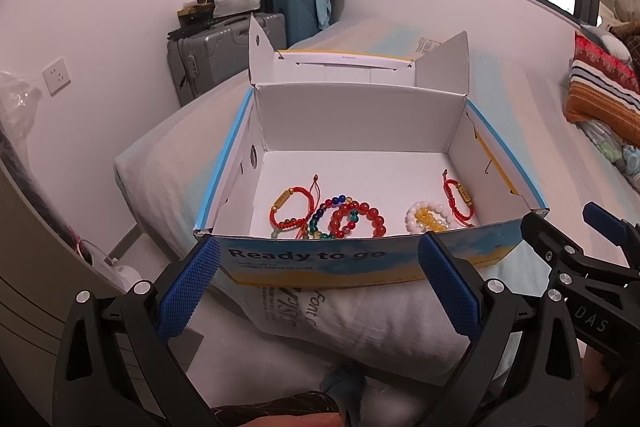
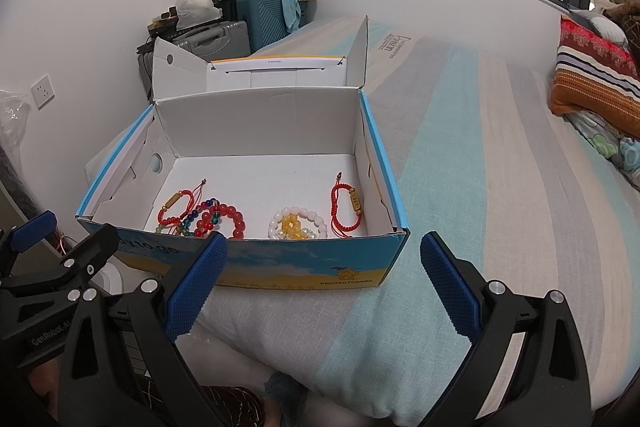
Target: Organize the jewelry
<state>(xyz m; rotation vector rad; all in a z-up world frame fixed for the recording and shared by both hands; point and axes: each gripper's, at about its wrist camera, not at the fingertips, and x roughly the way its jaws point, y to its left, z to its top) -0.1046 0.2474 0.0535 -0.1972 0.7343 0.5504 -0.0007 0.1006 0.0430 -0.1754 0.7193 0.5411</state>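
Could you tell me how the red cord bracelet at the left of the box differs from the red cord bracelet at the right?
The left red cord bracelet lies against a tangle of bead bracelets; the right red cord bracelet lies apart from the others, near the box wall. The left one's gold bar sits along its top edge; the right one's runs down its side. Both are red braided cord with a gold bar and loose tails.
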